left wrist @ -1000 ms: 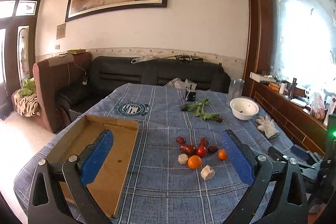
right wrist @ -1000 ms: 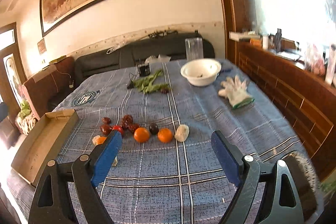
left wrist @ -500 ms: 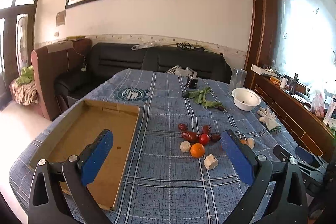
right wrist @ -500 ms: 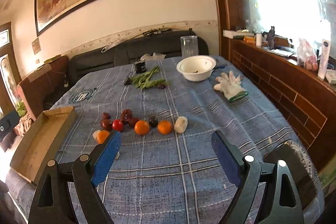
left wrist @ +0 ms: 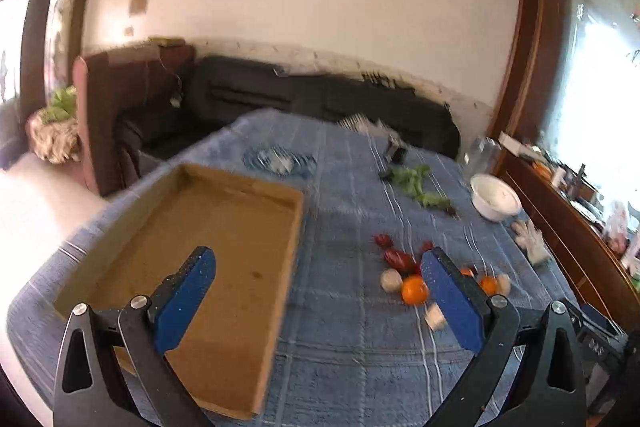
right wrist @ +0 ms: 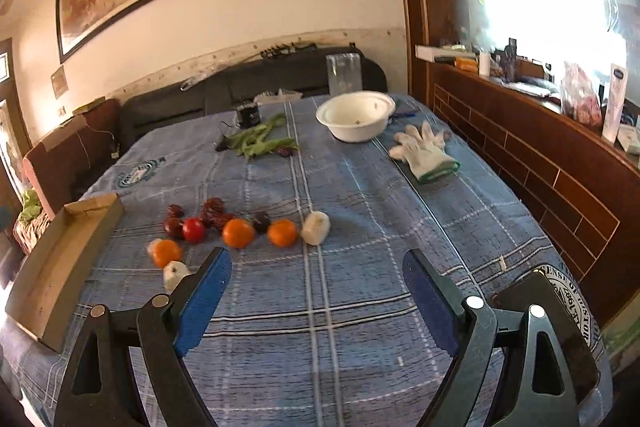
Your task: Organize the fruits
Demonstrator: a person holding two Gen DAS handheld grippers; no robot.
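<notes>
Both grippers spread wide with nothing in them, left gripper (left wrist: 318, 281) over the cardboard tray (left wrist: 224, 227), right gripper (right wrist: 317, 277) near the fruits (right wrist: 236, 229) in a row on the desk (right wrist: 360, 207)

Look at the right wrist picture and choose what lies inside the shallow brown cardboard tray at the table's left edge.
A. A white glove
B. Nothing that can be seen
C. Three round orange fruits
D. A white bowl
B: the shallow brown cardboard tray shows only bare cardboard, while the round orange fruits lie on the blue checked tablecloth beside it.
</notes>
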